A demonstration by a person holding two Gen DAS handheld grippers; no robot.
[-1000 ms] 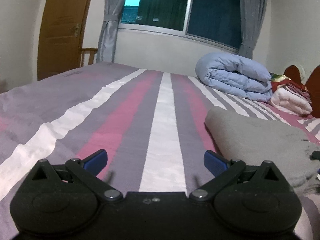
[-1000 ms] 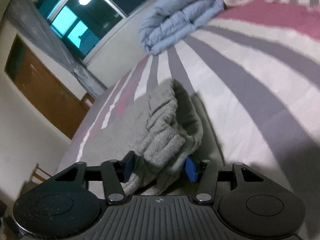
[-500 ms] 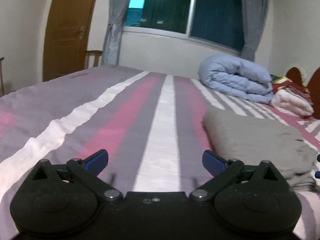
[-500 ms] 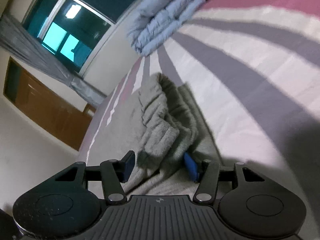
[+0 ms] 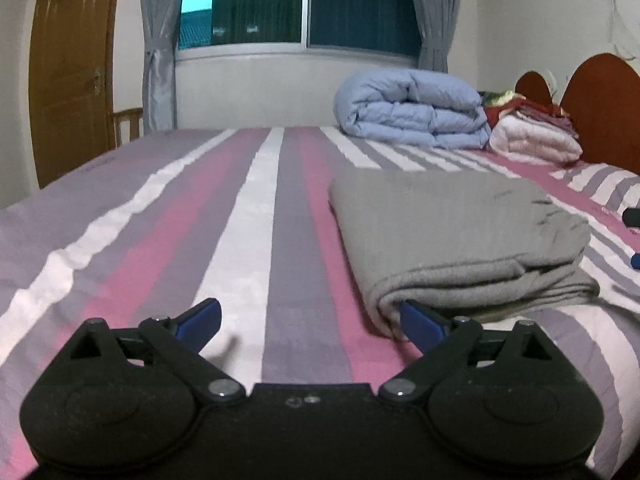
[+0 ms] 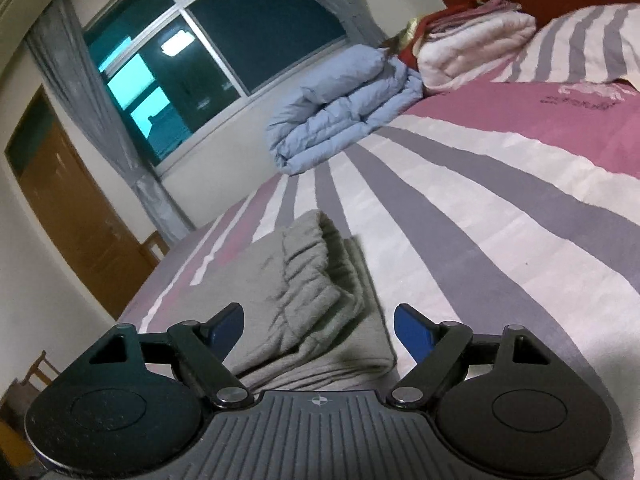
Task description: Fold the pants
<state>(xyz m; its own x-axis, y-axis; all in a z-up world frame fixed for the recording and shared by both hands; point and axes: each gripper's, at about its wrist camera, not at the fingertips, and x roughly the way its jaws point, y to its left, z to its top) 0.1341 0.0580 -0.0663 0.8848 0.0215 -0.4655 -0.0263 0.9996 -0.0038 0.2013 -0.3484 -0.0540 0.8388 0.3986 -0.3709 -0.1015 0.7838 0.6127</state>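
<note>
Covering most of both views, the striped bed (image 5: 248,216) holds the grey pants (image 5: 452,232), folded into a flat stack with the bunched waistband (image 6: 316,280) on top. Both the left gripper (image 5: 308,318) and right gripper (image 6: 318,326) stand spread apart, gripping nothing. The fold looks near done; I judge the best finish is pressing the waistband flat, squaring the edges lightly, without dragging layers askew.

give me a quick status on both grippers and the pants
Left gripper open, empty, beside the pants. Right gripper open, fingers astride the waistband end. Pants folded flat on the bed. Nothing in the way.
</note>
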